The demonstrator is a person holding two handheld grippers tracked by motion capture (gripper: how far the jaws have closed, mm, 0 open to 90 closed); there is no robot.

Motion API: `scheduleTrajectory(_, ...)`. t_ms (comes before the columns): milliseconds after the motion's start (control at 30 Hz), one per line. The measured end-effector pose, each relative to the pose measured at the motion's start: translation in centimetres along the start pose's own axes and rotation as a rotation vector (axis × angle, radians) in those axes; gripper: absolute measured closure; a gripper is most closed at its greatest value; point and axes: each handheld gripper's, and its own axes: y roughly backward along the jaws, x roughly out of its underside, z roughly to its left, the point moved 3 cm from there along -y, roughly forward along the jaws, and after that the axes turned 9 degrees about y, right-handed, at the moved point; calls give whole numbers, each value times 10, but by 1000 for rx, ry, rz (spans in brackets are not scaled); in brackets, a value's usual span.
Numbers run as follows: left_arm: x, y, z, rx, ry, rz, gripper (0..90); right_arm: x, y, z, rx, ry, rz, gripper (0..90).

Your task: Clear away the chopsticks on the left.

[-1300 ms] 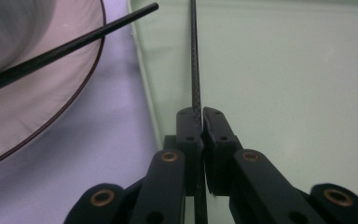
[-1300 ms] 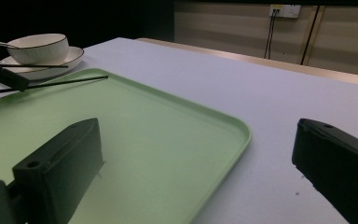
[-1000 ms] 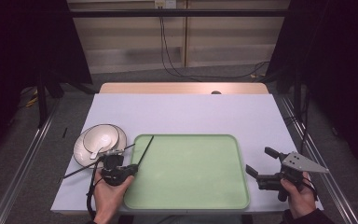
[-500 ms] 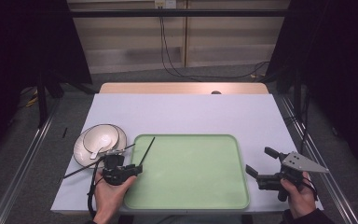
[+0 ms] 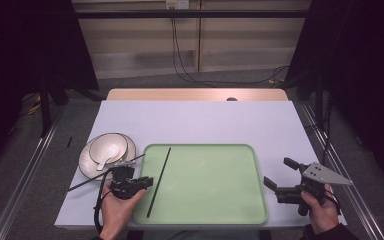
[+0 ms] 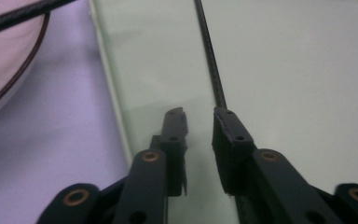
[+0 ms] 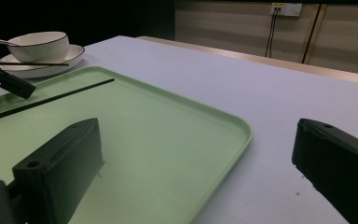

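I'm holding my left gripper point(image 6: 199, 116) low over the flat pale-green plastic tray point(image 5: 215, 200), jaws just closing a bit w/ nothing between. Thin black chopstick point(image 5: 159, 181) is lying loose on tray, beside one jaw. Right gripper point(image 5: 279, 176) is waiting spread, empty.

Black chopstick point(image 5: 159, 181); pale green tray point(image 5: 220, 215); white bowl point(image 5: 108, 149).

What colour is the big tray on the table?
The tray is pale green; the high view shows it best.

Thin black chopstick point(image 5: 159, 181) lies flat on green tray point(image 5: 215, 200).
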Motion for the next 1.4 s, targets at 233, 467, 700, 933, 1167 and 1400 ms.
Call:
scheduleTrajectory(233,-1,17,4,50,-116,-77,517,0,0,0,1,0,-5,12)
scheduleTrajectory(467,-1,39,12,72,-206,-166,280,-1,1,0,1,-2,-7,12)
scheduleTrajectory(700,2,63,27,104,-285,-217,164,-1,1,0,1,4,-12,12)
scheduleTrajectory(933,4,78,42,122,-353,-228,113,-1,0,-1,6,5,-10,12)
scheduleTrajectory(1167,-2,105,61,94,-443,-286,150,-1,0,-1,6,5,-10,12)
scheduleTrajectory(1400,-4,120,84,72,-417,-278,175,-1,0,0,5,2,-11,12)
